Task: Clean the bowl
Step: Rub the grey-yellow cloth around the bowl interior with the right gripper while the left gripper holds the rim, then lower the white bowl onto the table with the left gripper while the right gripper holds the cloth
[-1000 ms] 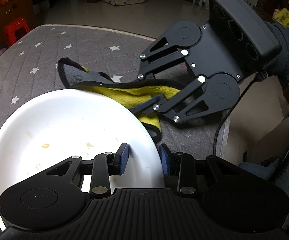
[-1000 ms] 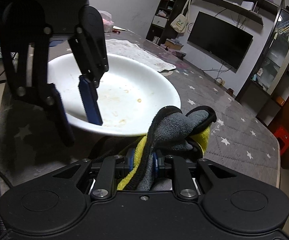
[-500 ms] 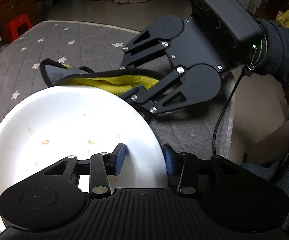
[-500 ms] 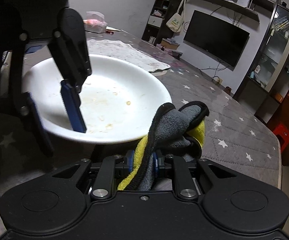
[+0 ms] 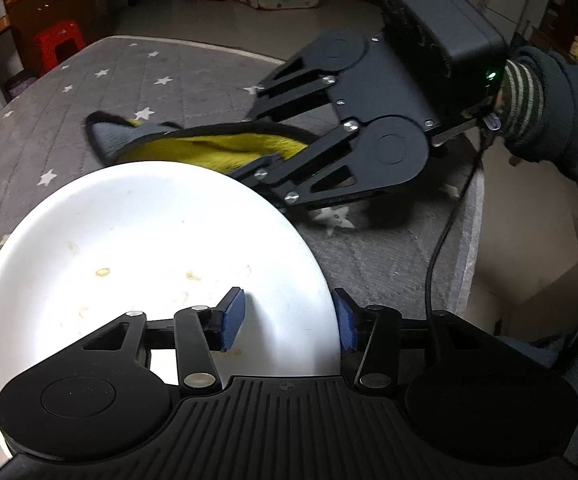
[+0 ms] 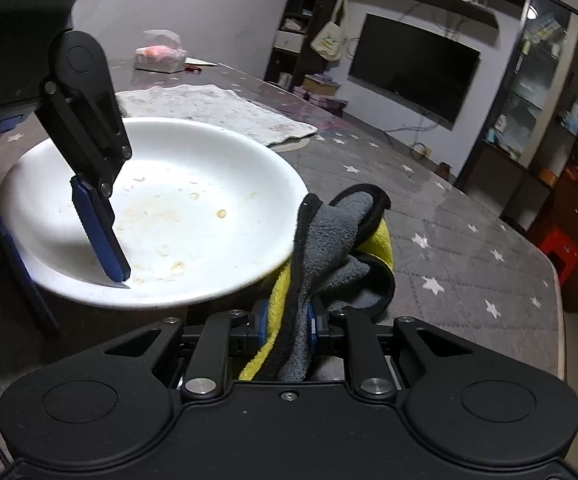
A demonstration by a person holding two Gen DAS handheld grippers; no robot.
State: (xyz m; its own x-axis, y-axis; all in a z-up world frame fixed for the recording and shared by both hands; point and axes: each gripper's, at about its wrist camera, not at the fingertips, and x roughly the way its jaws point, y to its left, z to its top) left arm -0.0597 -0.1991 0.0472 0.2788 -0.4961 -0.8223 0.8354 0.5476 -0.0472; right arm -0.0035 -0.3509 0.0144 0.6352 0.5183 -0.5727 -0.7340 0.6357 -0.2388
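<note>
Meanwhile, at a grey star-quilted tabletop (image 5: 101, 92), a person with a two-finger gripper in each hand is poised to wipe a soiled white bowl (image 5: 149, 240). Yellowish food specks dot the bowl's floor, and it sits at the near corner of the tabletop.

The right gripper (image 6: 287, 330) has its jaws pressed tight on a grey-and-yellow cloth (image 6: 337, 240), which bunches up ahead of the pads and hangs just beside the bowl's rim, not yet inside. A dark sleeve (image 5: 561, 120) shows behind it.

The left gripper (image 5: 289, 320) straddles the bowl's near rim, one blue pad inside the bowl and the other outside. Its jaws have just been opening and now stand partly spread, with the rim between them but a clear gap on the inner side, so the bowl looks loosely framed, not clamped.

To do this step well, the bowl probably needs steadying again before the cloth goes in. Lifting the cloth over the rim, not pushing against it, should avoid shoving the bowl off the edge. Firm circular strokes across the stained floor would likely serve best.
</note>
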